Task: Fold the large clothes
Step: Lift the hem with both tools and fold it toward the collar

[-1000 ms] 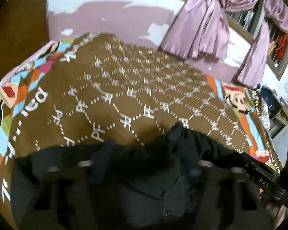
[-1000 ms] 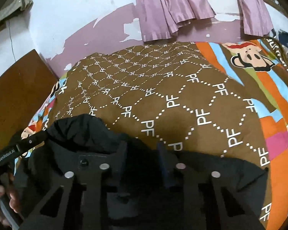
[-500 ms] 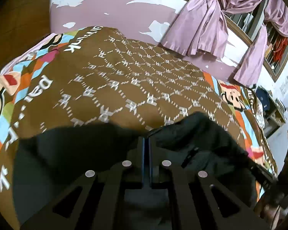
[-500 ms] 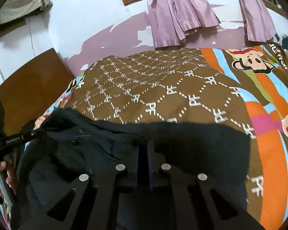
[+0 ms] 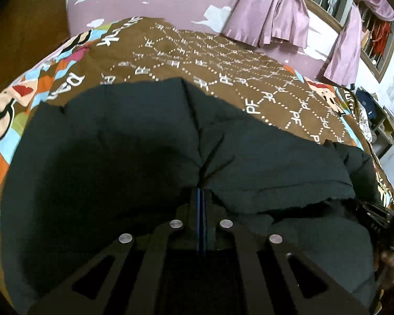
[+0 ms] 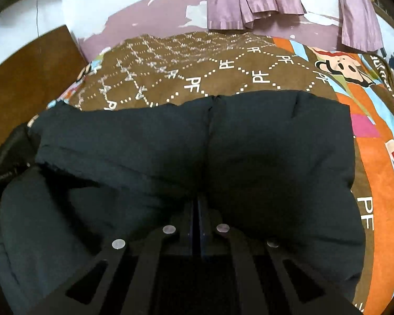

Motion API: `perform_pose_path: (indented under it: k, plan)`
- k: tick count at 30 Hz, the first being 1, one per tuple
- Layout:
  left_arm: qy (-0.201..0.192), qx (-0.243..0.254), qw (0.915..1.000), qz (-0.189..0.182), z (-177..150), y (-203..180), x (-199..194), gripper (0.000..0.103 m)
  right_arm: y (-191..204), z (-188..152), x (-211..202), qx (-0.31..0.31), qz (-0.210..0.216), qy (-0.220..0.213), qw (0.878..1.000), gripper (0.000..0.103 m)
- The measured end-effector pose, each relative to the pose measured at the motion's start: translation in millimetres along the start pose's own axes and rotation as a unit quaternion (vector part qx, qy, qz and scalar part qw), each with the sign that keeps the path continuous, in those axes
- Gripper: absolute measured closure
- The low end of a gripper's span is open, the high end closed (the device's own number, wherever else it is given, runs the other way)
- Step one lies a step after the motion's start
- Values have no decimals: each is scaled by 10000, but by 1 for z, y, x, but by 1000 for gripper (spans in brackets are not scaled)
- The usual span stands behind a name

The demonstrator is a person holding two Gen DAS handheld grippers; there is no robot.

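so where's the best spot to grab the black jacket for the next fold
Probably the far hem of the black jacket, near its outer corners, coming from above the bed. That edge lies flat and free on the bedspread. Both the left hand-held gripper and right hand-held gripper are shut on near-side fabric.

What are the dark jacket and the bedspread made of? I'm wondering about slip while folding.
The dark jacket looks like matte woven synthetic shell over padding: puffy bulges, soft creases at both shut grippers. The bedspread looks like printed plush or fleece, dull and unshiny, though that is uncertain.
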State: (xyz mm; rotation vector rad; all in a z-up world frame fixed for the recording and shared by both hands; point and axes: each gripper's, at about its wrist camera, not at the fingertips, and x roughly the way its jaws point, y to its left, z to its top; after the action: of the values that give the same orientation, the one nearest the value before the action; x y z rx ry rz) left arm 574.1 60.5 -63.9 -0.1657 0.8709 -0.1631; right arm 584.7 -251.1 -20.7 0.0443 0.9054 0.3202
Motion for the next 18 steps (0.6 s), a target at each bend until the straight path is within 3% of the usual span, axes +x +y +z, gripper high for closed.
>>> perform_pose_path:
  k: [5,8,12,15,18]
  plan:
    - [-98,17,9999,-64,-4,3,-5,103,-9,1,-35,354,370,-435,9977,98]
    - [-286,-21,9995,-117,-3,5,-22,103,-12,6,-61,395,346,-783,9955,98]
    - [-895,253,9956,-119,-6,-2,-57,103,-7,38,-76,534,441,-1102,9915,98]
    - [-1524,437,9873,-129,5,-17,-78,102,2,71,-59,615,759,-996,9902,98]
    - [-1533,518,9863,-308,39,-37,-76,102,15,94,-34,760,1379,-639,9855,97]
